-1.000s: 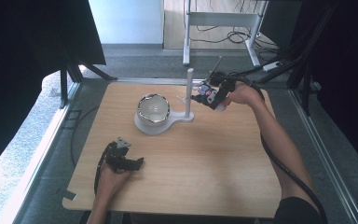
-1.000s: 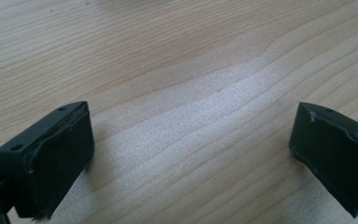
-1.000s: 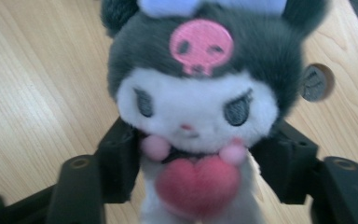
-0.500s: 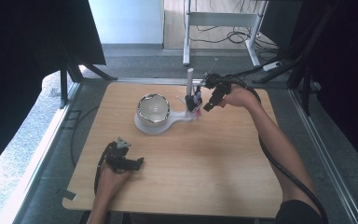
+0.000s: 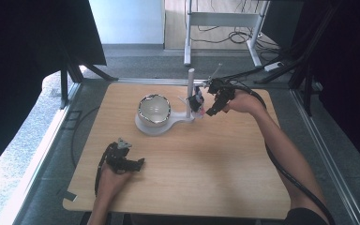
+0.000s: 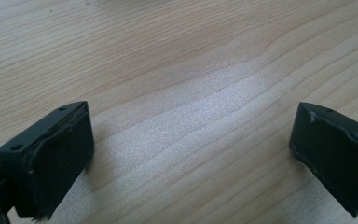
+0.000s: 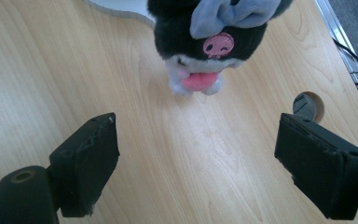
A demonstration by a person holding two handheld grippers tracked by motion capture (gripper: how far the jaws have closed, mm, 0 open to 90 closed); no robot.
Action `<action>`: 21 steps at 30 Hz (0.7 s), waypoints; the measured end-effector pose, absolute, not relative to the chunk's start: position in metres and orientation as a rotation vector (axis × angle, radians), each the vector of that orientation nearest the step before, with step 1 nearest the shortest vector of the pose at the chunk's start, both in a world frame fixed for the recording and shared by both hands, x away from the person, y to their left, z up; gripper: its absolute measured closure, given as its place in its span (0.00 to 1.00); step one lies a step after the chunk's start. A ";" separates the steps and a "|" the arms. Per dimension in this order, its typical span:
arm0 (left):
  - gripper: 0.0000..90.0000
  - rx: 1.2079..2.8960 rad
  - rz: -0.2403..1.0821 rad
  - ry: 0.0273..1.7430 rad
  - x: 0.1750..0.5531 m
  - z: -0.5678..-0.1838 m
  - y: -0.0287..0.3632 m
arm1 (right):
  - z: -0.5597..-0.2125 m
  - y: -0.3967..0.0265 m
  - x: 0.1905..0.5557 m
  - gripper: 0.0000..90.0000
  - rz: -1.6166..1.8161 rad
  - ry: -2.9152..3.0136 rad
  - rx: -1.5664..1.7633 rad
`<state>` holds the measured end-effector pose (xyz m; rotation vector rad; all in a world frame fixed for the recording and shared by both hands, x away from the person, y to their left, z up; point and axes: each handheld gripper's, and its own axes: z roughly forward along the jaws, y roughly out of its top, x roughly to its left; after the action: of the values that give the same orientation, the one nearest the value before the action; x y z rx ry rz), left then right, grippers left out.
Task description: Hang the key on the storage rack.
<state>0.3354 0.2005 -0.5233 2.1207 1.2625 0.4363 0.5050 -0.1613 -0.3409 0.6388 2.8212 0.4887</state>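
Two grippers on bench (image 5: 225, 187): right gripper (image 5: 205, 108) near far edge, jaws just opening, released, clear of plush toy (image 7: 214, 35); left gripper (image 5: 138, 164) near front-left corner, agape, empty.

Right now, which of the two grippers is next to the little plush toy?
The right gripper, open, beside the dark plush toy at the white stand; the left gripper rests on bare wood.

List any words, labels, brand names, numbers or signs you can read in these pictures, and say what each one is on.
None can be read.
The plush toy carries a pink embroidered patch with a small figure on it, but no letters.
The white stand, the bowl, the wooden table and both grippers, left and right, show no print or label.
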 end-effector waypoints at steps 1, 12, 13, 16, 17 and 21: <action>0.00 2.122 0.435 1.262 0.335 -0.523 0.201 | -0.341 -0.162 0.503 0.15 0.494 2.823 0.636; 0.00 2.120 0.437 1.263 0.335 -0.523 0.200 | -0.344 -0.169 0.488 0.14 0.473 2.828 0.618; 0.00 2.121 0.437 1.263 0.335 -0.523 0.201 | -0.344 -0.170 0.486 0.14 0.474 2.829 0.615; 0.00 2.120 0.436 1.263 0.335 -0.523 0.201 | -0.344 -0.172 0.482 0.13 0.474 2.827 0.610; 0.00 2.120 0.437 1.263 0.335 -0.523 0.200 | -0.343 -0.173 0.480 0.13 0.475 2.827 0.606; 0.00 2.121 0.436 1.263 0.335 -0.523 0.201 | -0.343 -0.176 0.474 0.14 0.480 2.821 0.608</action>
<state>0.3354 0.2005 -0.5233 2.1205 1.2625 0.4362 0.4744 -0.1764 -0.3427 0.6082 2.8210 0.4802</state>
